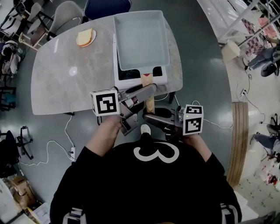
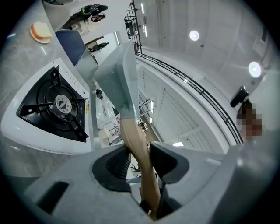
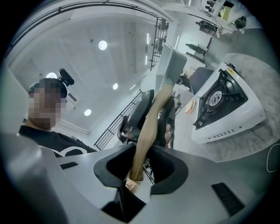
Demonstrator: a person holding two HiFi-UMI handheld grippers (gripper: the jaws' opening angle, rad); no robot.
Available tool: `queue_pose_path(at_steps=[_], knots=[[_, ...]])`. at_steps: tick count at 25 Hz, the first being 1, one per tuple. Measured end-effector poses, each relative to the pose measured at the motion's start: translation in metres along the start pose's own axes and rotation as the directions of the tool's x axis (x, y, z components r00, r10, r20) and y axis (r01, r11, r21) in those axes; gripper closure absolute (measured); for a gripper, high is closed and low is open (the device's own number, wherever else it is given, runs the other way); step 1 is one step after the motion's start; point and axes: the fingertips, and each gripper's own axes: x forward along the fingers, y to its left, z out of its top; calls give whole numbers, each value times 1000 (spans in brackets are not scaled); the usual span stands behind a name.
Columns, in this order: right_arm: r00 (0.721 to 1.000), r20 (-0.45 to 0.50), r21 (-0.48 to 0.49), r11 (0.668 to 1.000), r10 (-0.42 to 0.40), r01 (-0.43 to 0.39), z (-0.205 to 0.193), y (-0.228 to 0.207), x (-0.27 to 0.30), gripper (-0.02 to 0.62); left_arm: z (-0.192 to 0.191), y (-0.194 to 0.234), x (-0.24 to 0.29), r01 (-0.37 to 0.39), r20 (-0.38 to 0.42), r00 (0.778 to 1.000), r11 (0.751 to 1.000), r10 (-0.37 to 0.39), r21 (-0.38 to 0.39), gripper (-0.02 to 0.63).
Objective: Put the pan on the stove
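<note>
A square grey pan hangs over the white single-burner stove on the marble table. Its wooden handle points back toward me. My left gripper is shut on the middle of the handle. In the left gripper view the pan is raised above the black burner. My right gripper sits just behind, off the table's near edge. In the right gripper view the handle's end lies between the pads, which seem to touch it. There the stove is to the right of the pan.
A plate with bread lies on the table's far left part. Chairs stand beyond the table. Cables run over the grey floor by the table's near edge. Other people and furniture are off to the right.
</note>
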Motion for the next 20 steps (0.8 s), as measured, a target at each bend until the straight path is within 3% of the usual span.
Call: queue_pose_path(at_steps=[6,20], knots=[[1000,-14,58,998,10,-9,-3,-17,4,495,0,24,-4,-13,20,1000,997,15,-75,461],[1000,3,126,992,-16,16,-13,-42,8,489,-9,60,-5,-43,-10,999,989,42,-143,457]])
